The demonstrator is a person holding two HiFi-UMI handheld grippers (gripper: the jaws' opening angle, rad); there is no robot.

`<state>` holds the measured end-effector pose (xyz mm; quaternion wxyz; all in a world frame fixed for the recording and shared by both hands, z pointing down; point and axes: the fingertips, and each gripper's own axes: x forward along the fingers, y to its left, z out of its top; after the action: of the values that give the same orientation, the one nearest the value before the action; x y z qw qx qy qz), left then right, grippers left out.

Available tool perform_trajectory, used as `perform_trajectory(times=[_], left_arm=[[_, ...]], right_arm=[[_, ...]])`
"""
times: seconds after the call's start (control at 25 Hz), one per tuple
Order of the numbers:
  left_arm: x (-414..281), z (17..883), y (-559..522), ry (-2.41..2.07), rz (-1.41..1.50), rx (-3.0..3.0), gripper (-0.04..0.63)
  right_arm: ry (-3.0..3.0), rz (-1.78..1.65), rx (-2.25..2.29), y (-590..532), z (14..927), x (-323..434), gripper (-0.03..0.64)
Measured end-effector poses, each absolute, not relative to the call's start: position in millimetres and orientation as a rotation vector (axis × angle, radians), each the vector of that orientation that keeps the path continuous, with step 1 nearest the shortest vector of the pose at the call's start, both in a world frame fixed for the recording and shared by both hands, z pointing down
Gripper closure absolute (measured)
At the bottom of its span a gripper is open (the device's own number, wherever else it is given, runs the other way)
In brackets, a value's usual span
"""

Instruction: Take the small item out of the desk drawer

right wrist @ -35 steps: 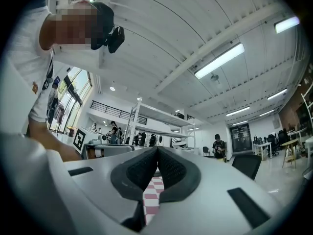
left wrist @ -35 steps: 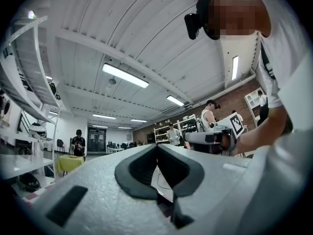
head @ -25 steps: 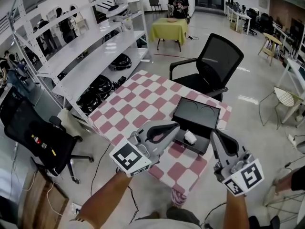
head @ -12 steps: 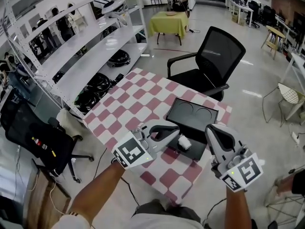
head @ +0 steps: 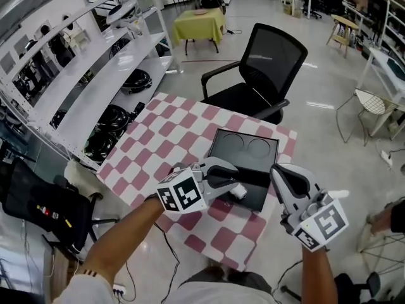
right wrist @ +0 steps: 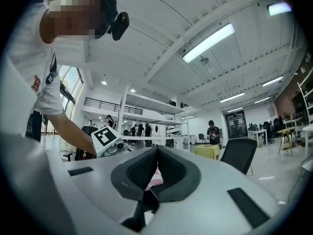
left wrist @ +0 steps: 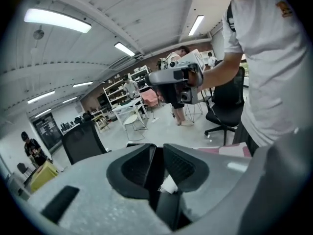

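The small white item (head: 238, 192) is found between the opening jaws of the left tool (head: 236, 183), just over the black drawer unit (head: 223, 145), while the nearby right tool (head: 277, 171) is closed and empty.

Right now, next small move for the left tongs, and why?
Probably open the left tongs wider and ease them around the small white item in the black drawer: they are opening, the item sits in their narrow gap, seemingly ungripped.
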<state>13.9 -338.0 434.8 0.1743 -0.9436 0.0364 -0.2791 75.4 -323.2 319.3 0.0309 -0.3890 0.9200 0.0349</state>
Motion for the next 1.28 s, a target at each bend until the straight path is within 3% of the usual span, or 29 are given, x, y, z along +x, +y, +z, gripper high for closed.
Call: perform_trajectory(times=[0.04, 0.08, 0.56, 1.28], left_arm=[[17, 442, -338, 0.055, -0.823, -2.656, 0.474], [20, 449, -339, 0.008, -0.858, -2.630, 0.453], [25, 546, -344, -0.416, -1.284, -2.216, 0.369], [22, 619, -341, -0.631, -1.552, -1.897, 0.360]], right_arm=[[2.839, 0.102, -1.219, -324, 323, 77, 0.605], [2.841, 0.096, -1.237, -325, 326, 78, 0.605], [2.809, 0.013, -1.380, -330, 349, 100, 0.604], [2.723, -0.056, -1.496, -322, 368, 135, 0.605]])
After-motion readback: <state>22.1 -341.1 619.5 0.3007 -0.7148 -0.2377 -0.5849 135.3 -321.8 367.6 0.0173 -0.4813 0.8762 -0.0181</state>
